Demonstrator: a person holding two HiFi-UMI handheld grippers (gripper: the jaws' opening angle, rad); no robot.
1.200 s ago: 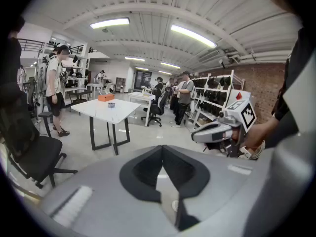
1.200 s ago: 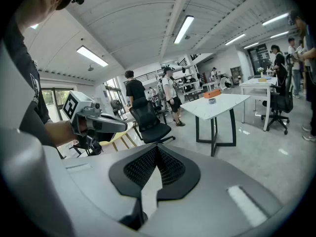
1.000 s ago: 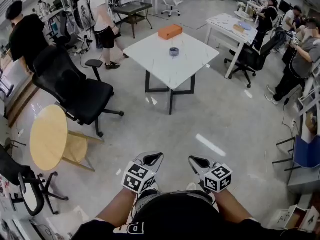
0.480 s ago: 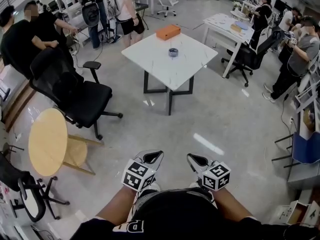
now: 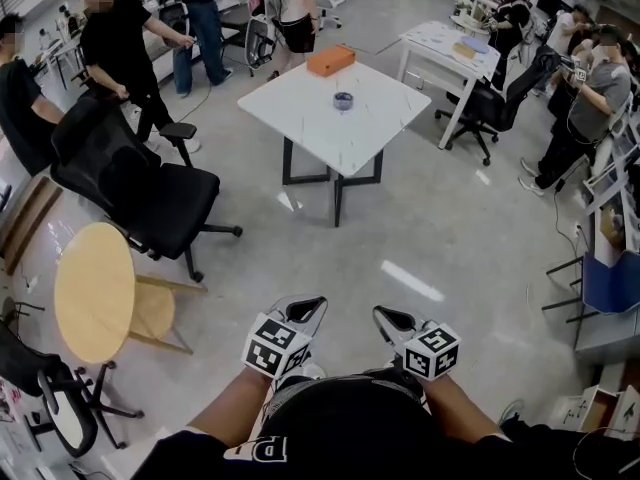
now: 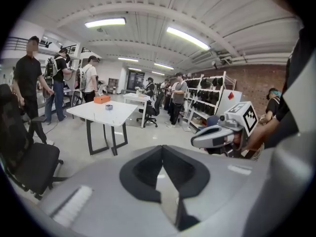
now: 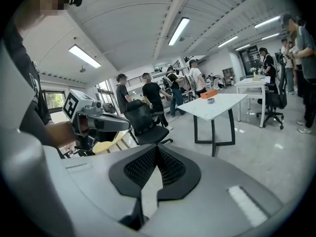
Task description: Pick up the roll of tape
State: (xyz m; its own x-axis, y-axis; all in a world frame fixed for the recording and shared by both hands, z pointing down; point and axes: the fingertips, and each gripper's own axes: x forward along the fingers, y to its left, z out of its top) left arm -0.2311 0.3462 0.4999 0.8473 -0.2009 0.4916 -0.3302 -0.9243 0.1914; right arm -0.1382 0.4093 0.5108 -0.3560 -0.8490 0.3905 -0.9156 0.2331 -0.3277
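Note:
The roll of tape (image 5: 343,100) is a small dark ring lying on the white square table (image 5: 375,133) far ahead of me, near an orange box (image 5: 331,60). It also shows as a small speck in the left gripper view, tape (image 6: 109,106), and in the right gripper view, tape (image 7: 211,100). My left gripper (image 5: 303,310) and right gripper (image 5: 392,318) are held side by side close to my body, several steps short of the table. Both are shut with nothing between the jaws, left gripper (image 6: 162,148) and right gripper (image 7: 157,147).
A black office chair (image 5: 140,183) and a round wooden table (image 5: 95,290) stand to my left. Several people stand behind the white table and at the left. At the right are a second white table (image 5: 445,43), another chair (image 5: 490,108) and seated people.
The white table has drawn slightly nearer in the head view. The people at the back left have walked to new spots. Both grippers keep the same pose and stay shut.

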